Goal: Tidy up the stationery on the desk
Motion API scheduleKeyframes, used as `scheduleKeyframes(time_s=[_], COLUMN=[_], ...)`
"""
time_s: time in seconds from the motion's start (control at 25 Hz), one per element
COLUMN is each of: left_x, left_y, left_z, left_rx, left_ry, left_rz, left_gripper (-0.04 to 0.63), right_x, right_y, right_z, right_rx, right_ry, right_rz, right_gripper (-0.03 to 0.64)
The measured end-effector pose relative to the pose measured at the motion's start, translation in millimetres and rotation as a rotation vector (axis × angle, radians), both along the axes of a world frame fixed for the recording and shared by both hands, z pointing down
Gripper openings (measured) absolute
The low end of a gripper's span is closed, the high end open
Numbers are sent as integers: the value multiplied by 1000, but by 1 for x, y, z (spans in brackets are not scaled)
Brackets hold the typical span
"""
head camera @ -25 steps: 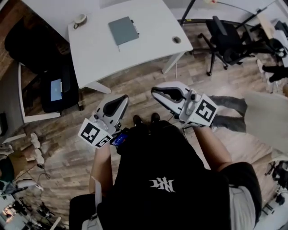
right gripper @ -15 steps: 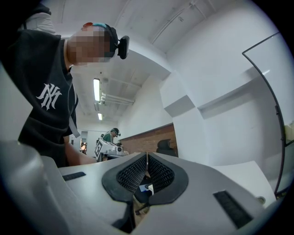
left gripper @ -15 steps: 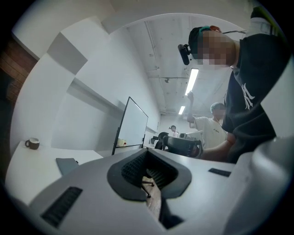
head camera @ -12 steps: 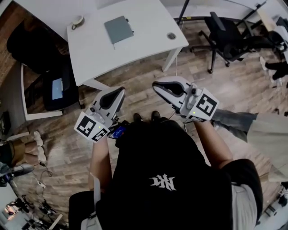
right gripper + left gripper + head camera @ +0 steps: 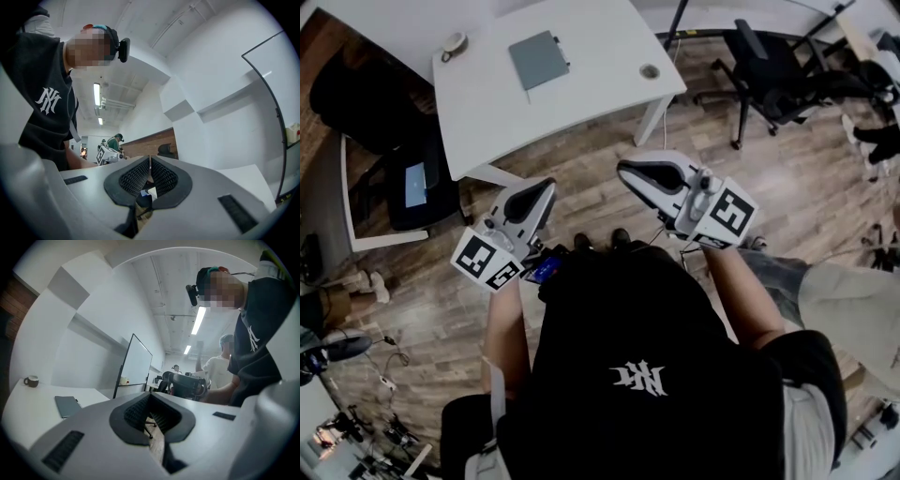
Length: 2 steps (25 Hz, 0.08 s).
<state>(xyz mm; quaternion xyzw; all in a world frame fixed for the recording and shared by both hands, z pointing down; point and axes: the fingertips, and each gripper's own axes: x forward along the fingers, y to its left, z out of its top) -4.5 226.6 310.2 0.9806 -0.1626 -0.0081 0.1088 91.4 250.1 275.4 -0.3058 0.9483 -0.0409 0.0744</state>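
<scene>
Head view shows a person standing on a wood floor with the left gripper [image 5: 542, 187] and right gripper [image 5: 625, 170] held level and side by side. Each has its jaws pressed together on nothing, as both gripper views confirm. The desk [image 5: 591, 47] lies well ahead of both, beyond reach. On it a grey notebook [image 5: 538, 59] lies flat, ahead of the left gripper, and a cup [image 5: 454, 42] sits farther off to that gripper's left. Little else shows on the white top. The scene would fit a walk up to a desk awaiting sorting as well as a stand-off from one already put straight, and the pictures do not settle which. Either way, good handling appears to mean carrying the grippers level and apart from each other. They should also stay clear of the desk's near edge and of the chair [image 5: 769, 75] to the right gripper's right.
</scene>
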Motion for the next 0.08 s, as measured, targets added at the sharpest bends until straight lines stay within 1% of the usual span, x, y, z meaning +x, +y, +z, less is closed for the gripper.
scheduleKeyframes(time_s=[0.08], left_x=[7], left_y=[-4], left_z=[3], left_rx=[-4], left_ry=[-5], left_rz=[2], left_gripper=[3], right_x=[9], right_y=[-3], right_z=[-1], right_rx=[3], right_ry=[-4], right_rz=[8], right_gripper=[41])
